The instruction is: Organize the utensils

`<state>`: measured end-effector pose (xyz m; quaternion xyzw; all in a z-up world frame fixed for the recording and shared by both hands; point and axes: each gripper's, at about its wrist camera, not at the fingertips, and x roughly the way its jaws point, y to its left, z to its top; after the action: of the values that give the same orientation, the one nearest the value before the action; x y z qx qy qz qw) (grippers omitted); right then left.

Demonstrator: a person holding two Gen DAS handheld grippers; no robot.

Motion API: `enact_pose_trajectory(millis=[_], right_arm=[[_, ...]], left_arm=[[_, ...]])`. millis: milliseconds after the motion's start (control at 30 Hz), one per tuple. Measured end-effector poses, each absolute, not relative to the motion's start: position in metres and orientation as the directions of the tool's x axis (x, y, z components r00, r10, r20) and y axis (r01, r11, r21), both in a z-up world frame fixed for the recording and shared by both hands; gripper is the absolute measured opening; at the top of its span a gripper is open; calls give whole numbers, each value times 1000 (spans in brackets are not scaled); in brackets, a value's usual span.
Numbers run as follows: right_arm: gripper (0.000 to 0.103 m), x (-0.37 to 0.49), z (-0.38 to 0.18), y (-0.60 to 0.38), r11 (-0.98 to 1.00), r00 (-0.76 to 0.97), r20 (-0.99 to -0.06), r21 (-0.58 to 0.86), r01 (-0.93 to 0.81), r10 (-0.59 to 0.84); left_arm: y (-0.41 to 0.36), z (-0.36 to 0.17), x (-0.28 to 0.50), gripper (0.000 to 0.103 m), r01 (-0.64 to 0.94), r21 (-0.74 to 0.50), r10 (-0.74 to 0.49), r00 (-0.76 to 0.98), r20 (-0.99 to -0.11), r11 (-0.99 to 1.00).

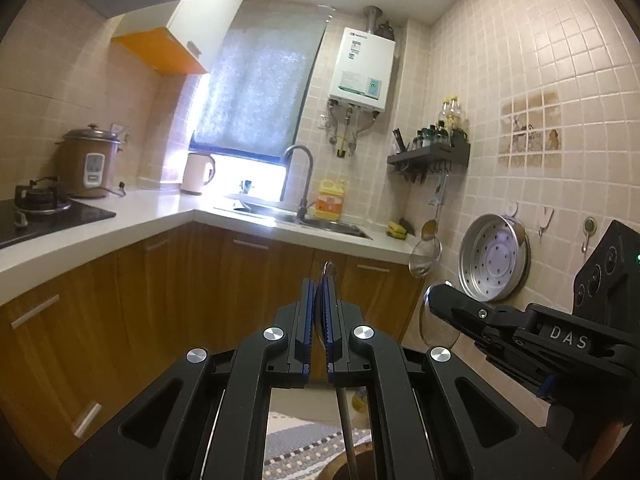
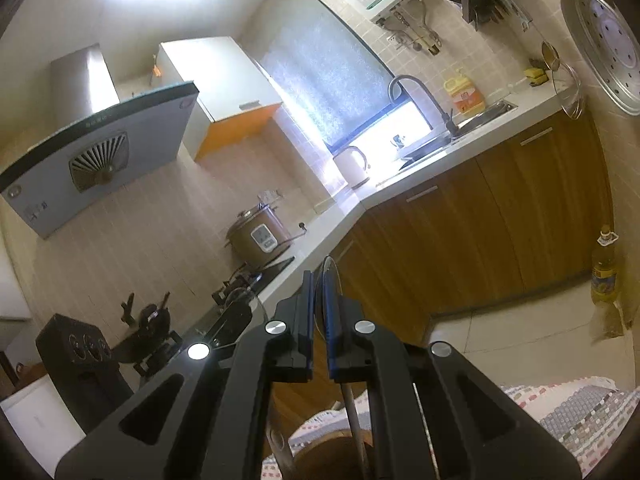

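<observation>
While "DAS" shows on right gripper (image 1: 434,300), left gripper (image 1: 319,292) clamps spoon (image 1: 329,274).

cabinets (image 1: 224,280): orange-brown woodgrain | wall tiles (image 1: 520,60): beige grid | detergent bottle (image 1: 330,200): yellow | rug (image 2: 580,412): multicoloured checks

"DAS" in pale letters on the black body of the right gripper (image 1: 434,298), seen in the left wrist view. Water heater (image 1: 362,68) has a brand mark and sticker labels, too small to read. Rice cooker (image 1: 89,160) panel and yellow bottle (image 1: 330,198) label unreadable too.
</observation>
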<state>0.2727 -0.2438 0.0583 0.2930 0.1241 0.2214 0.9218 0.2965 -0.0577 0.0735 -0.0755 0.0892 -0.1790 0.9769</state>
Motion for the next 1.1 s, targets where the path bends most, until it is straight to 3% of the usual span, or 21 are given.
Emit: enact_pose_trajectory(millis=[633, 700, 733, 767, 800, 900, 967, 1100], right_arm=[[4, 197, 53, -240, 761, 844, -182, 554, -336, 505], [5, 191, 53, -242, 758, 835, -197, 561, -334, 514], [5, 186, 54, -244, 755, 833, -199, 565, -333, 516], [5, 181, 55, -246, 753, 833, -200, 569, -330, 516], [7, 177, 56, -247, 753, 834, -202, 572, -326, 514], [24, 164, 61, -252, 756, 840, -201, 573, -315, 503], [44, 152, 66, -255, 766, 849, -202, 565, -306, 488], [45, 133, 72, -261, 776, 853, -214, 560, -292, 476]], left_arm=[[-38, 62, 240, 6, 411, -178, -443, 867, -226, 894], [-33, 64, 233, 20, 419, -194, -457, 859, -233, 887], [-29, 66, 229, 42, 420, -210, -463, 854, -237, 883], [-25, 68, 226, 53, 417, -223, -464, 855, -232, 881], [-22, 70, 222, 53, 414, -228, -462, 857, -228, 881], [-12, 77, 209, 53, 413, -235, -464, 855, -232, 880], [-5, 82, 201, 53, 406, -242, -459, 859, -228, 881], [8, 92, 184, 53, 387, -259, -445, 866, -227, 885]])
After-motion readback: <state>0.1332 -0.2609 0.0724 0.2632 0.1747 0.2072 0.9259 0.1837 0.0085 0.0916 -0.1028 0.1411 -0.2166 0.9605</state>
